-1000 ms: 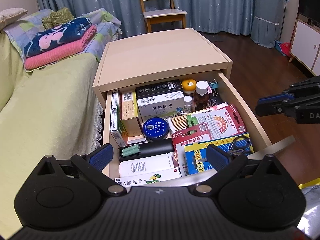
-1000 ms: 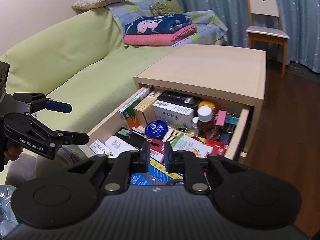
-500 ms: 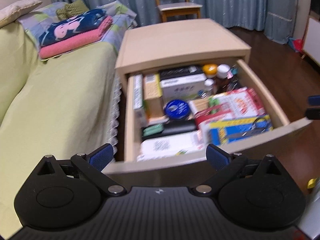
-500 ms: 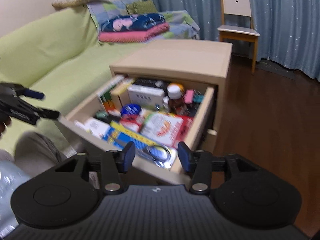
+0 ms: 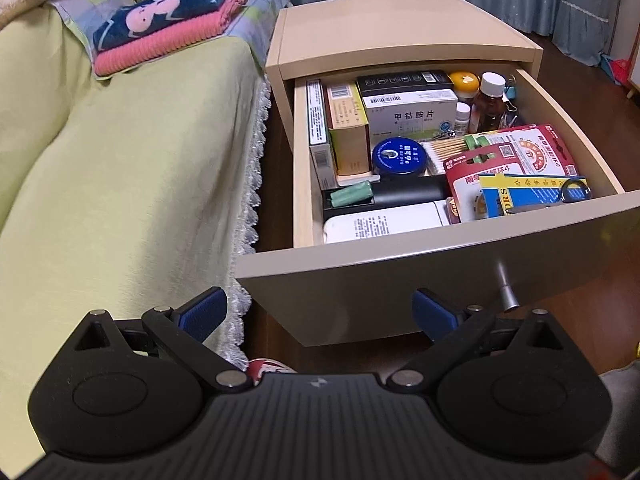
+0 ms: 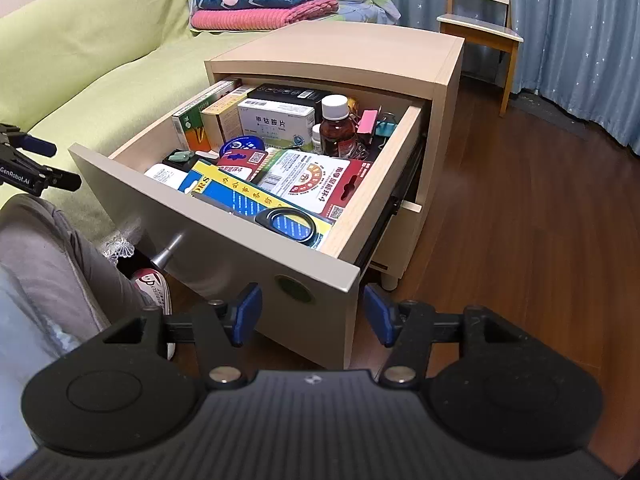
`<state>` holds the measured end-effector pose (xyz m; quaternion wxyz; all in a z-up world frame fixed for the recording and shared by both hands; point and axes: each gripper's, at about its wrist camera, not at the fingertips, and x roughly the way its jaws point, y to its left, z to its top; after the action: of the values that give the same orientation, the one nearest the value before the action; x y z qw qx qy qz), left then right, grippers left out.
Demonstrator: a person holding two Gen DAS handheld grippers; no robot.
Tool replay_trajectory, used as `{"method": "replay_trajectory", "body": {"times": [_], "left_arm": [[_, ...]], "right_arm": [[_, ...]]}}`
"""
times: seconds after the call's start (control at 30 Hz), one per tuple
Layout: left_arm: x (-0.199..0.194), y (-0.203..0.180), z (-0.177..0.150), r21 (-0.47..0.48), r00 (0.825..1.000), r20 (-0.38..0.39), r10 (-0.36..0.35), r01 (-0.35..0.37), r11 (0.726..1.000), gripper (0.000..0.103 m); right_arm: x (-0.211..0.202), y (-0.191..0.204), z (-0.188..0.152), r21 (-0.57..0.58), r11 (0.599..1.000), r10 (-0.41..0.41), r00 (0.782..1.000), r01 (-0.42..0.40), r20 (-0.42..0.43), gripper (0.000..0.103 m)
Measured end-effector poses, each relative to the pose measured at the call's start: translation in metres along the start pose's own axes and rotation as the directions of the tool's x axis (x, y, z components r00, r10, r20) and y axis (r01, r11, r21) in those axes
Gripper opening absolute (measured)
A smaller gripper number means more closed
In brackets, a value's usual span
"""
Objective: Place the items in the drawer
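The drawer is seen pulled fully out of the nightstand beside the sofa, its long axis running from the cabinet toward the cameras and its knob pointing forward. It is packed with boxes, a brown bottle and scissors; lower layers are hidden. The left gripper and right gripper are held before the front panel, jaws wide apart and empty. A shoe is partly covered.
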<state>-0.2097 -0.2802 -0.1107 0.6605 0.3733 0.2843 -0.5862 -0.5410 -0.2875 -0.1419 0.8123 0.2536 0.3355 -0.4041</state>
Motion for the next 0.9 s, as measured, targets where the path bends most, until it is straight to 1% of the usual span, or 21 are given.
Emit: {"method": "replay_trajectory", "body": {"times": [0.23,0.4,0.47,0.5,0.57,0.63,0.7,0.8,0.9], "left_arm": [[0.013,0.014,-0.007,0.028,0.999,0.003,-0.039,0.039,0.999,0.100],[0.020,0.020,-0.006,0.045,0.996,0.014,-0.092,0.091,0.995,0.099],[0.021,0.020,-0.007,0.054,0.995,0.018,-0.102,0.101,0.993,0.099],[0.022,0.020,-0.008,0.058,0.994,0.021,-0.107,0.106,0.993,0.096],[0.023,0.019,-0.008,0.063,0.994,0.021,-0.111,0.109,0.992,0.092],[0.025,0.019,-0.008,0.066,0.994,0.020,-0.111,0.110,0.992,0.091],[0.027,0.018,-0.008,0.068,0.994,0.019,-0.112,0.110,0.992,0.091],[0.029,0.019,-0.004,0.063,0.993,0.021,-0.116,0.115,0.991,0.090],[0.032,0.020,-0.002,0.066,0.993,0.018,-0.118,0.116,0.991,0.089]], "right_arm": [[0.008,-0.003,-0.003,0.006,1.000,0.031,0.999,-0.031,-0.009,0.055],[0.011,0.000,-0.006,-0.010,0.999,0.038,0.999,-0.038,-0.012,0.061],[0.011,0.001,-0.007,-0.011,0.999,0.035,0.999,-0.036,-0.017,0.061],[0.012,0.002,-0.008,-0.012,0.999,0.034,0.999,-0.034,-0.019,0.060],[0.012,0.002,-0.008,-0.019,0.999,0.029,0.999,-0.029,-0.021,0.059],[0.012,0.003,-0.008,-0.029,0.999,0.019,1.000,-0.019,-0.019,0.056],[0.012,0.003,-0.007,-0.033,0.999,0.003,1.000,-0.004,-0.012,0.048],[0.012,0.000,-0.006,-0.028,1.000,-0.007,1.000,0.007,-0.008,0.039],[0.013,0.002,-0.006,-0.042,0.999,-0.016,1.000,0.016,-0.007,0.039]]}}
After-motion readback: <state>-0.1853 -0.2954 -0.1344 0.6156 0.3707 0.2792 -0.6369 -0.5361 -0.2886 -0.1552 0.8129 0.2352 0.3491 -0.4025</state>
